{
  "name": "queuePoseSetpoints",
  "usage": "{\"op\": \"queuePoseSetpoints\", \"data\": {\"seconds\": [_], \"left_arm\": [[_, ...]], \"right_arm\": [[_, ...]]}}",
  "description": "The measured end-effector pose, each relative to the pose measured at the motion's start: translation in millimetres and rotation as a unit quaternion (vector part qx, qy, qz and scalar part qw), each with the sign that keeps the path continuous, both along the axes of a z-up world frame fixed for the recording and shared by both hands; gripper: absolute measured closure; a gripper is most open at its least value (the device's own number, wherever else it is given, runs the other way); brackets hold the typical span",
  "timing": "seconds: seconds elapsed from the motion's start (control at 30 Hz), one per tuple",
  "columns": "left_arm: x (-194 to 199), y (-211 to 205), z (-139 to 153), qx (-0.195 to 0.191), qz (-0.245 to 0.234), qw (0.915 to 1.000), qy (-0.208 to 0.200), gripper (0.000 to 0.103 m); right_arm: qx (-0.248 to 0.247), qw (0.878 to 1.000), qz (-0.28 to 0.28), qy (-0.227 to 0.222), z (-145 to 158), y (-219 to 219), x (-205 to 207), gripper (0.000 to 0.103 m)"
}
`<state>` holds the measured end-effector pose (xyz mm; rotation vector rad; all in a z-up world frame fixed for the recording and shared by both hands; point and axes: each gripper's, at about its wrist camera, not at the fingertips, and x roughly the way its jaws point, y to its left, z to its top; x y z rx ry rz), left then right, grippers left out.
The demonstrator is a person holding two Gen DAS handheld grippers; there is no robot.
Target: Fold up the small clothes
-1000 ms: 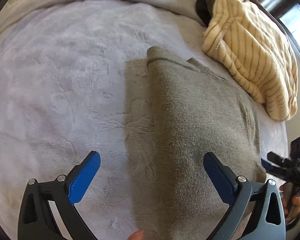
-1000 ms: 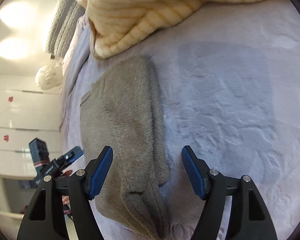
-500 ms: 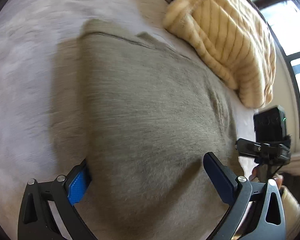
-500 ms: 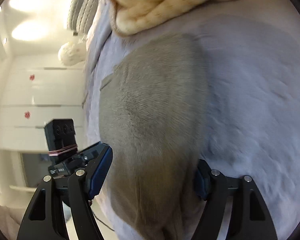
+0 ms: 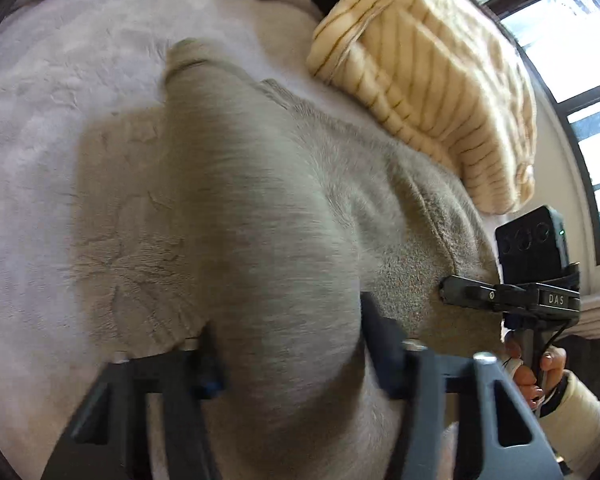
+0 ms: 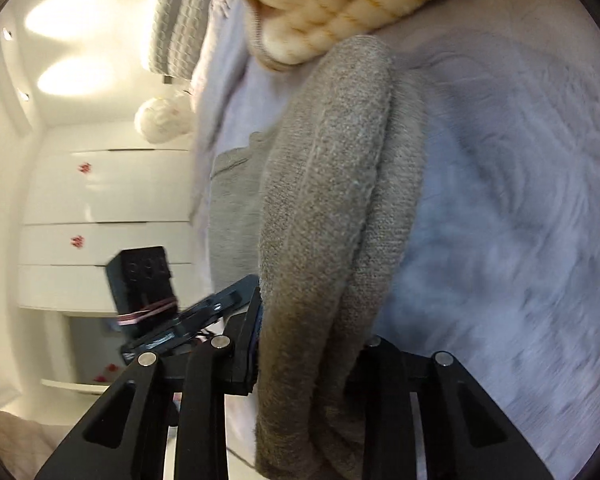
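A grey knit garment [image 5: 260, 208] lies on a pale fleece blanket [image 5: 60, 100]. My left gripper [image 5: 292, 344] is shut on its near edge, and the cloth bulges up between the fingers. My right gripper [image 6: 304, 344] is shut on the other near corner of the same garment [image 6: 324, 200], whose fold rises from the blanket [image 6: 520, 200]. The right gripper also shows at the right edge of the left wrist view [image 5: 460, 292]. The left gripper shows at the left of the right wrist view [image 6: 220, 308].
A cream striped fleece garment [image 5: 428, 72] lies bunched beyond the grey one, touching its far edge; it also shows in the right wrist view [image 6: 340, 4]. A window [image 5: 572, 40] is at the right. White cupboards [image 6: 100, 208] stand past the bed's edge.
Both grippers moved onto the grey garment's near edge and closed on it. The edge now lifts off the blanket and folds toward the far side.
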<state>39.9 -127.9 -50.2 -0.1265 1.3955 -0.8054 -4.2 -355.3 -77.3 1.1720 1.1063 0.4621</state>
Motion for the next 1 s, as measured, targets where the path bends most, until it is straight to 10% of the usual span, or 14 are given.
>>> {"op": "queuePoseSetpoints", "data": {"seconds": [0.37, 0.73, 1.0], "left_arm": [[-19, 67, 52, -0.034, -0.005, 0.9993, 0.011, 0.054], [-81, 202, 51, 0.038, -0.002, 0.9990, 0.022, 0.054], [-102, 271, 18, 0.057, 0.046, 0.9960, 0.050, 0.053]], "right_arm": [[0.033, 0.999, -0.005, -0.010, 51, 57, -14, 0.072], [0.068, 0.997, 0.029, 0.036, 25, 193, -24, 0.072], [-0.059, 0.993, 0.050, 0.087, 13, 233, 1, 0.051]]}}
